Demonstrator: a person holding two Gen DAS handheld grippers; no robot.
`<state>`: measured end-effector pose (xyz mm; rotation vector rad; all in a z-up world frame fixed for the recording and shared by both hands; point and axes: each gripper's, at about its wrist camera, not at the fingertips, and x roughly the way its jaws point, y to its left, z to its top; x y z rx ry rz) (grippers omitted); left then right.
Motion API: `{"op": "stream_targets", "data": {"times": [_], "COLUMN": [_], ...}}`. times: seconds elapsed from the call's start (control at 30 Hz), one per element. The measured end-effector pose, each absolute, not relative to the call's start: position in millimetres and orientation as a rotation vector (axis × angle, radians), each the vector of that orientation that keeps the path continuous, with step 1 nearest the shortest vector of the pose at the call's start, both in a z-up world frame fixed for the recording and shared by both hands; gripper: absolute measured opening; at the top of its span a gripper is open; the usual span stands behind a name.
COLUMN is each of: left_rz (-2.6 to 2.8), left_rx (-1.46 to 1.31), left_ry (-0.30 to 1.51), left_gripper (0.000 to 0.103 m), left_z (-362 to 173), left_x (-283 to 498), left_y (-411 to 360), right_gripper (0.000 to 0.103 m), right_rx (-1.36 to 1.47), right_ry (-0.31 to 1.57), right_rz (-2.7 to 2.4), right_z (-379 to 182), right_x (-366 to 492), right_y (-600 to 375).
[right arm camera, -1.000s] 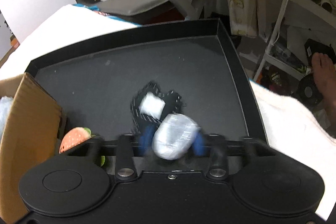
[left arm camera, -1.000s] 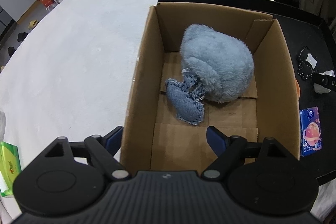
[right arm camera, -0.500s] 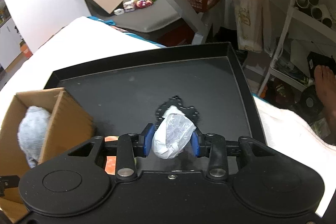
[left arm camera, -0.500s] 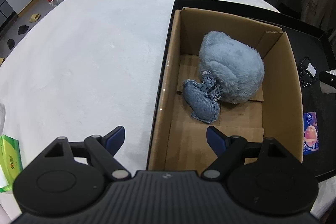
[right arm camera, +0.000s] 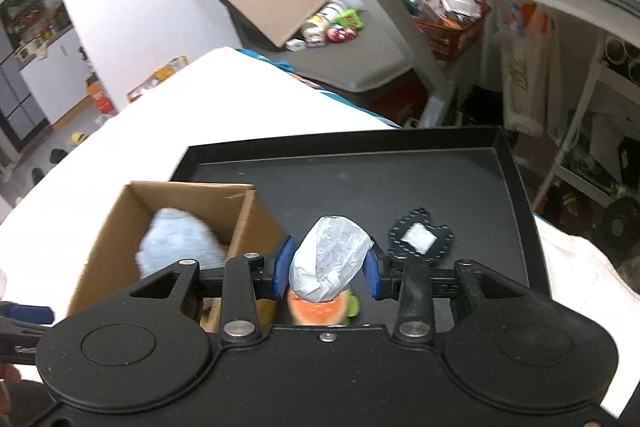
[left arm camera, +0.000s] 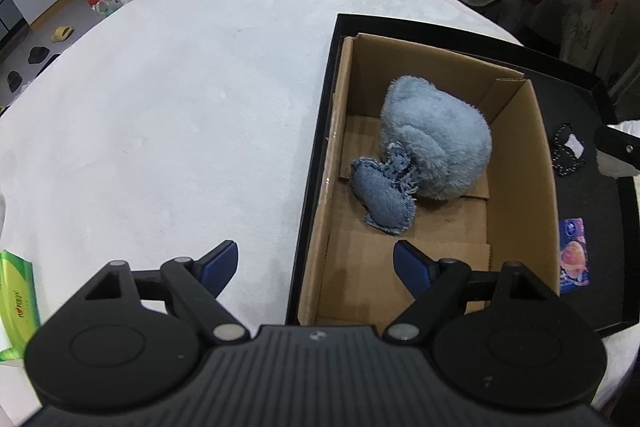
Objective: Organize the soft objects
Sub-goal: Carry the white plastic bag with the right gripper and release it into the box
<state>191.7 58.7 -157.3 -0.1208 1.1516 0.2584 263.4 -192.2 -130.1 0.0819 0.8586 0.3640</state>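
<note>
A crinkled white plastic-wrapped bundle (right arm camera: 328,259), rounded at the top and pinched at the waist, sits clamped between the blue pads of the right tool (right arm camera: 327,267), whose jaws are narrowed onto it and hold it above the tray. Just under it shows an orange plush piece with a green edge (right arm camera: 320,311), partly hidden by the tool body. To the right on the tray floor lies a flat black cloth piece with a dotted scalloped border and a white square patch (right arm camera: 420,237).

The tray (right arm camera: 400,183) is black, rectangular, with a low raised rim and a matte floor. On its left part stands an open corrugated cardboard box (left arm camera: 516,163), plain brown, flaps folded flat inside. In the box rests a large, rounded, shaggy pale-blue plush (left arm camera: 436,139), and a small denim pillow with frayed edges (left arm camera: 384,195) leans against its lower left side, touching it.

The left tool (left arm camera: 316,265) hovers over the box's near left corner with its blue-tipped jaws spread wide and nothing between them. Beside the box on the tray lies a small blue printed packet (left arm camera: 574,251). The tray sits on a bench covered in white, slightly napped cloth (left arm camera: 180,107); a green packet (left arm camera: 16,299) lies at its near left edge.
</note>
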Motion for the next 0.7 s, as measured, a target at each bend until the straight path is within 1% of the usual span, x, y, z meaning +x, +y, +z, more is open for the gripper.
{"op": "stream_targets", "data": {"times": [0.3, 0.5, 0.7], "left_rz": [0.216, 0.208, 0.193], "left_rx": [-0.127, -0.144, -0.16], "left_ry": [1.129, 1.124, 1.128], "left_gripper": [0.084, 0.083, 0.081], "left_z": [-155.6, -159.7, -165.0], "left_x": [180.5, 173.6, 167.8], "left_y": [56.2, 60.5, 63.3], "right_gripper": [0.036, 0.036, 0.036], "right_rx": [0.074, 0.097, 0.051], "right_ry": [0.849, 0.886, 0.899], "right_rz": [0.431, 0.499, 0.539], "right_z": [-115.2, -112.5, -114.9], "right_x": [248.6, 242.7, 234.3], "right_y": [-170.2, -149.6, -124.5]}}
